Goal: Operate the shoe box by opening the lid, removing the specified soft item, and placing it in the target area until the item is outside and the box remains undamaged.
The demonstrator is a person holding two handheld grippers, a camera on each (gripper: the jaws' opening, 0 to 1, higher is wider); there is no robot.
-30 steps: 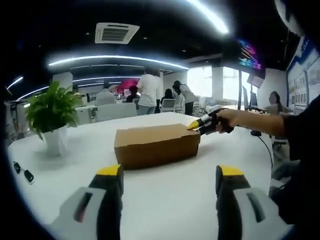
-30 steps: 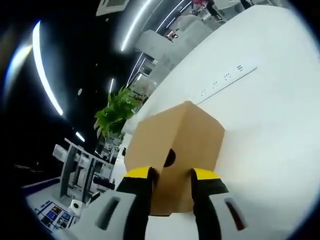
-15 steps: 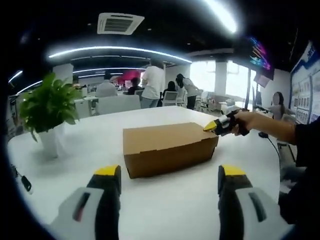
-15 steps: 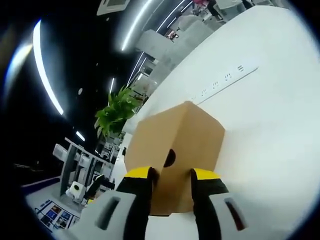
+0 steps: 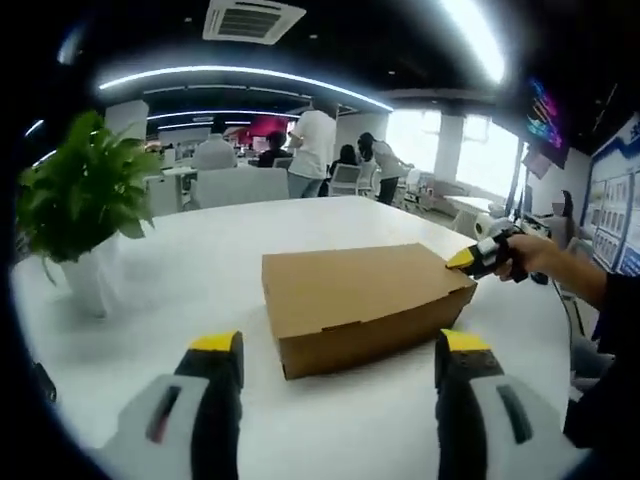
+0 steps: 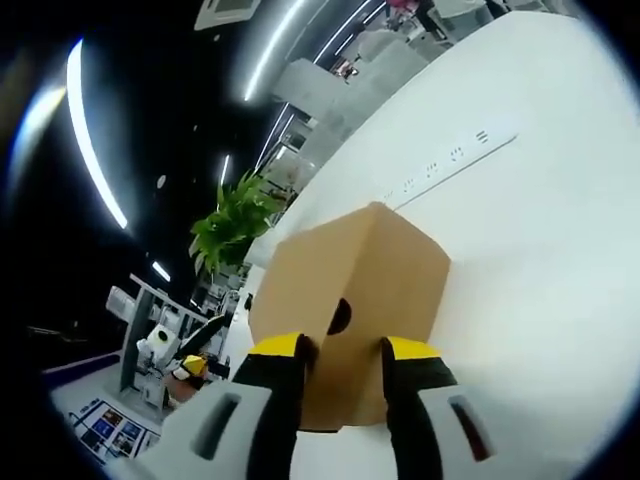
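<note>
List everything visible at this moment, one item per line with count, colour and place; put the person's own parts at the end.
shoe box: one, brown cardboard, lid closed, on the table's middle
table: one, white, under the box
potted plant: one, green in a white pot, on the table beside the box
power strip: one, white, set in the tabletop beyond the box
people: several, standing and seated in the office behind the table
left gripper: one, yellow-tipped jaws open, short of the box
right gripper: one, yellow-tipped jaws at the box's end
person's hand: one, holding the right gripper
</note>
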